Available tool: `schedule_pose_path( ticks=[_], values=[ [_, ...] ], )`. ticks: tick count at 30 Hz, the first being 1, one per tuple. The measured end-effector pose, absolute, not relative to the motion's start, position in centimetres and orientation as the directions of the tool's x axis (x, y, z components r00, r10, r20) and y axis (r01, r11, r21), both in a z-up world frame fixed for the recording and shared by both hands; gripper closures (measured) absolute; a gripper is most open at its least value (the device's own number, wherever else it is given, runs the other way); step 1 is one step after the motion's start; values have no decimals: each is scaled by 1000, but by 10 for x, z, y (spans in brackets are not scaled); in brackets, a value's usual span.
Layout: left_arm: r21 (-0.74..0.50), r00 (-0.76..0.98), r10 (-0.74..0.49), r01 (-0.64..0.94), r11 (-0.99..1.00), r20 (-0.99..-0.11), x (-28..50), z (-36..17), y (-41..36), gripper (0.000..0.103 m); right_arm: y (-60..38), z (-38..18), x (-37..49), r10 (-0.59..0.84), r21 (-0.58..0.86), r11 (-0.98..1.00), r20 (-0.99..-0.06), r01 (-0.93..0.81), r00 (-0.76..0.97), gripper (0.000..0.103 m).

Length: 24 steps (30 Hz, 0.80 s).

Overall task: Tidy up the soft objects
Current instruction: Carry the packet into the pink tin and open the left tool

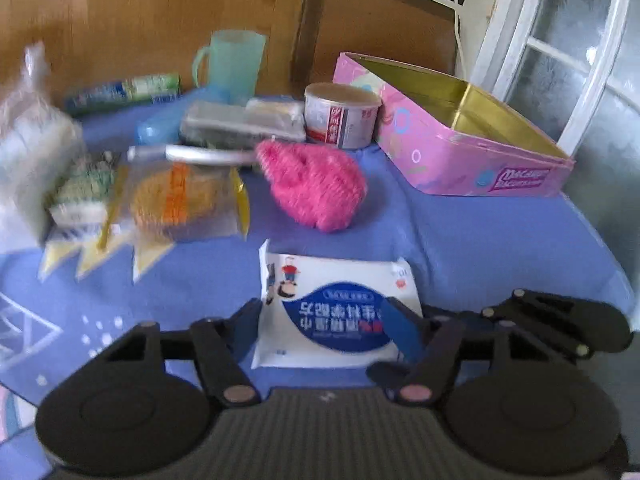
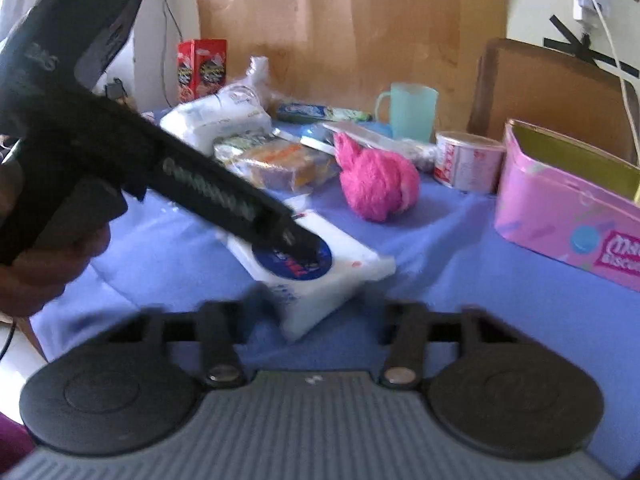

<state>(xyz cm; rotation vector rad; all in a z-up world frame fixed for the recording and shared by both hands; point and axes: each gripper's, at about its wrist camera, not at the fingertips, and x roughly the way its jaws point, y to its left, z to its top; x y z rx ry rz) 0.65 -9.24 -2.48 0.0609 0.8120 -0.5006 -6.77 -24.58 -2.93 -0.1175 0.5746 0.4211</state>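
With its blue pads set on either side of the white wipes pack [image 1: 336,312], the left gripper [image 1: 326,324] has that pack pinched across its width, low on the blue tablecloth [image 1: 480,240]. Over on the right wrist view the right gripper [image 2: 316,312] is blurred; its fingers sit astride the near corner of the same pack [image 2: 320,276], but whether the pads press on it I cannot tell. Around the pack there is bare cloth to the right and ahead, open up to the fluffy pink toy [image 1: 316,184]. Beyond that bare cloth stands the pink tin box [image 1: 472,152], lid off, gold inside, close to the table's right edge. Left side is crowded: clear bags of sponges [image 1: 184,200] and a white bagged bundle [image 1: 28,152]. Behind them, a round can [image 1: 340,120], a pale green mug [image 1: 232,64]. Writing now: the pack carries blue Chinese print, upside down from the left camera; the tin reads partly "Biscu" in the right view. A hand [image 2: 44,264] grips the left tool's black handle, angled down toward the pack.
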Motion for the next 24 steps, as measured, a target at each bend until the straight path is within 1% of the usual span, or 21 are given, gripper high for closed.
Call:
schedule_pose_path(
  ticks=[2,5,8,9,11,12,14,15,16,17,19,21,24],
  values=[
    [-100,599,-409,480,872,-688,7,-12,-110,39,-257,-25,-67,351,36,919,-524,-392,776,63],
    [-88,605,-449,531,843,-657,17,11,-143,40,-284,-13,-65,315,48,942,-466,-332,827,63],
    [-59,622,-499,589,806,-604,22,36,-182,40,-310,6,-61,251,30,965,-398,-260,883,62],
    [-55,622,-515,605,794,-589,25,43,-197,40,-320,11,-60,219,13,973,-376,-231,900,62],
    [-42,623,-553,642,766,-554,34,51,-228,35,-339,20,-49,139,-18,988,-353,-156,925,62],
    [-31,629,-563,652,758,-536,40,53,-243,29,-349,22,-41,102,-27,993,-347,-119,932,61],
    [-12,649,-565,651,759,-510,52,51,-260,28,-371,22,-24,11,-39,999,-342,-26,940,61],
    [2,677,-542,626,780,-498,56,49,-264,30,-380,20,-18,-49,-45,998,-343,36,938,61],
    [-6,695,-522,597,802,-495,59,48,-261,30,-388,18,-13,-102,-51,995,-352,90,930,60],
    [-45,689,-524,584,810,-500,62,46,-252,30,-396,17,-11,-134,-37,991,-366,130,921,60],
    [-105,681,-530,561,821,-504,59,41,-223,28,-405,18,-25,-97,49,991,-351,122,931,60],
    [-83,710,-462,499,863,-531,54,33,-194,26,-403,19,-39,-60,82,992,-334,92,941,60],
    [-29,743,-352,410,912,-569,40,19,-154,25,-380,20,-39,43,117,993,-347,-3,937,60]
  ],
)
